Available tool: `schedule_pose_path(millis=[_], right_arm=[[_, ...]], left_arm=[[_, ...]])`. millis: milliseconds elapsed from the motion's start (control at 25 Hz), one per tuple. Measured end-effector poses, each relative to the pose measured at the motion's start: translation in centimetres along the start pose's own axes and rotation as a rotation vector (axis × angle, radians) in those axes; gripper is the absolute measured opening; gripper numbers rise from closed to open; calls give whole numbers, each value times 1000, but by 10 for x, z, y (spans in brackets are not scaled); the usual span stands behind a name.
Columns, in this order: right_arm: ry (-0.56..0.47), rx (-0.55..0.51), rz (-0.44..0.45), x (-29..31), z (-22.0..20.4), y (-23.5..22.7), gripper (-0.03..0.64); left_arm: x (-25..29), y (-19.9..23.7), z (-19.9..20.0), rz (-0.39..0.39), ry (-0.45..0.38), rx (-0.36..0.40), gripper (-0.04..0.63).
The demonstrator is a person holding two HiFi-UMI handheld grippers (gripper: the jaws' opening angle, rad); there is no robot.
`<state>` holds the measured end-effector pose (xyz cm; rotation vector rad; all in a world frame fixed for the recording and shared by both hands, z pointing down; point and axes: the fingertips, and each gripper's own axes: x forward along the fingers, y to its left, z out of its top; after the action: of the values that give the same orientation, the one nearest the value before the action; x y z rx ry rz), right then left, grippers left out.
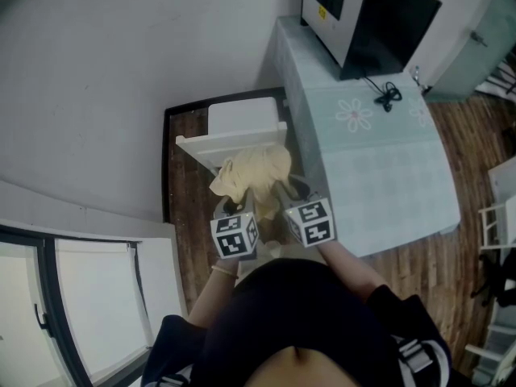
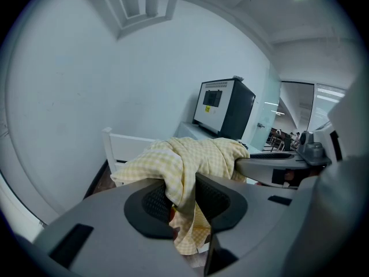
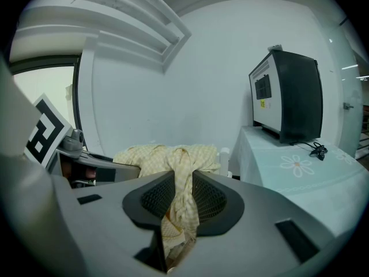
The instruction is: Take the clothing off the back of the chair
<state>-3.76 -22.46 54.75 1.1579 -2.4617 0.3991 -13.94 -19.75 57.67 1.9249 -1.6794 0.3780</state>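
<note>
A pale yellow checked garment (image 1: 251, 172) hangs bunched between both grippers, just in front of the white chair (image 1: 240, 123) and over its backrest (image 1: 230, 142). My left gripper (image 1: 234, 202) is shut on a fold of the garment (image 2: 183, 172), which drapes down between its black pads (image 2: 151, 202). My right gripper (image 1: 292, 192) is shut on another fold of the garment (image 3: 181, 178), pinched between its ribbed pads (image 3: 209, 198). In the left gripper view the chair's backrest (image 2: 130, 145) shows behind the cloth, with the right gripper's body at the right.
A table with a light green flowered cloth (image 1: 379, 147) stands right of the chair, carrying a black and white microwave (image 1: 363, 14) with a cable (image 1: 389, 95). A white wall lies behind the chair. A window frame (image 1: 72, 297) is at the lower left. White furniture (image 1: 496, 216) stands far right.
</note>
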Motion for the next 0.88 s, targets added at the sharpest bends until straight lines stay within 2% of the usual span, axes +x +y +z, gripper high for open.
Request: schedule_pose_path(millis=[880], right_arm=[[-11,2,-7,-1,7,6,100]], left_arm=[[-2,4,6,-3,-11,-3,97]])
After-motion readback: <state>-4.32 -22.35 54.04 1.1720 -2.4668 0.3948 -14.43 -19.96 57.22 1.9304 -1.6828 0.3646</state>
